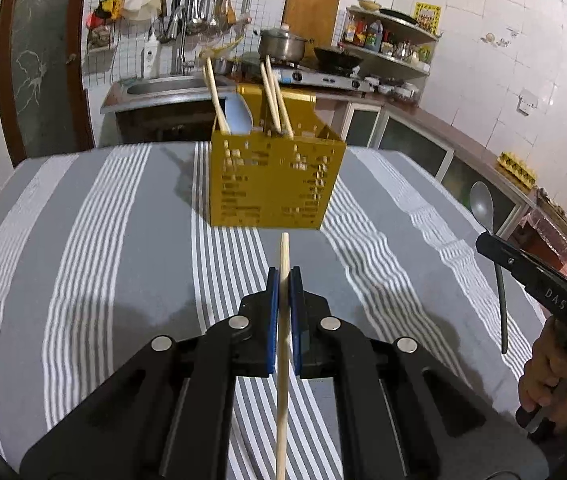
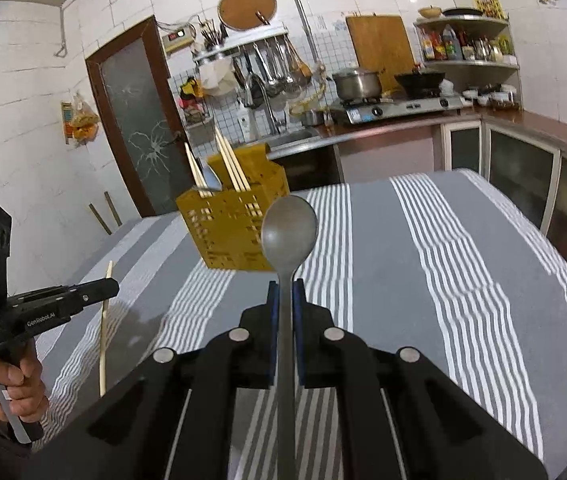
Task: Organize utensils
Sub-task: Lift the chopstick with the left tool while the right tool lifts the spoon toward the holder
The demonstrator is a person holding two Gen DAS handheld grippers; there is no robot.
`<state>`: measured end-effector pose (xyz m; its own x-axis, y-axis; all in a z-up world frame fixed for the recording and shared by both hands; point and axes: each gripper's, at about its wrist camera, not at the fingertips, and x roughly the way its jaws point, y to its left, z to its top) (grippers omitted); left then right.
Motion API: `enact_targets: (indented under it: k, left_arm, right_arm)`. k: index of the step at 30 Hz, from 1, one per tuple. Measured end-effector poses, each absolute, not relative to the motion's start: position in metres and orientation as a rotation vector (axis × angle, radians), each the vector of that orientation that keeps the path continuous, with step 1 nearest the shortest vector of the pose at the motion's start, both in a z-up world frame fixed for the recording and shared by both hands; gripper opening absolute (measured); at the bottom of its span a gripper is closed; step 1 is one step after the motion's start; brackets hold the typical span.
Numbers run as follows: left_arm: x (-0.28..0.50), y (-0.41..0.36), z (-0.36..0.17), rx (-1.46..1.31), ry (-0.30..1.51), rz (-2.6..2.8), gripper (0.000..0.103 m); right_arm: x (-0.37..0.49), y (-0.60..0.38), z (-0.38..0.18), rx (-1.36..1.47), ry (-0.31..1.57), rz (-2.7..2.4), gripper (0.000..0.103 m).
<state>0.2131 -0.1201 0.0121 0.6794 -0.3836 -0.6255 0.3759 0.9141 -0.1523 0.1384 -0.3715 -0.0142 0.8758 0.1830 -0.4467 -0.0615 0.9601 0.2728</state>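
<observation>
My left tongs (image 1: 283,280) are clamped on a chopstick (image 1: 282,360), its pale round wooden shaft running between the blue pads (image 1: 271,304) and its tip pointing ahead at the caddy (image 1: 275,184). I hold them level above the counter (image 1: 83,240), aimed straight forward. My right tongs (image 2: 285,292) are closed on a spoon (image 2: 288,240), a dull grey metal one with a smooth oval bowl standing up past the pads and a thin flat handle trailing back toward me. In the left view that hand (image 1: 551,376) grips its black handle off to the side, tongs angled inward. The caddy is a yellow perforated box standing on the grey cloth with white stripes, ahead of both tongs. It holds several more chopsticks (image 1: 273,96) leaning upright.
</observation>
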Motion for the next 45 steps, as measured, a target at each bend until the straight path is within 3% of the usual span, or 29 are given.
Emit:
enact_targets:
  k: [25,34,45]
  left_arm:
    - [0.274,-0.141,0.163,0.029,0.387,-0.416,0.004]
    - [0.316,-0.147,0.191,0.019,0.301,-0.441,0.004]
    - [0.384,-0.148,0.181,-0.009,0.232,-0.420,0.004]
  right_arm:
    - [0.218,-0.339,0.111,0.160,0.231,0.197,0.007]
    - [0.263,-0.332,0.123,0.156,0.181,0.226,0.007]
    - [0.333,-0.319,0.100,0.164,0.159,0.257,0.007]
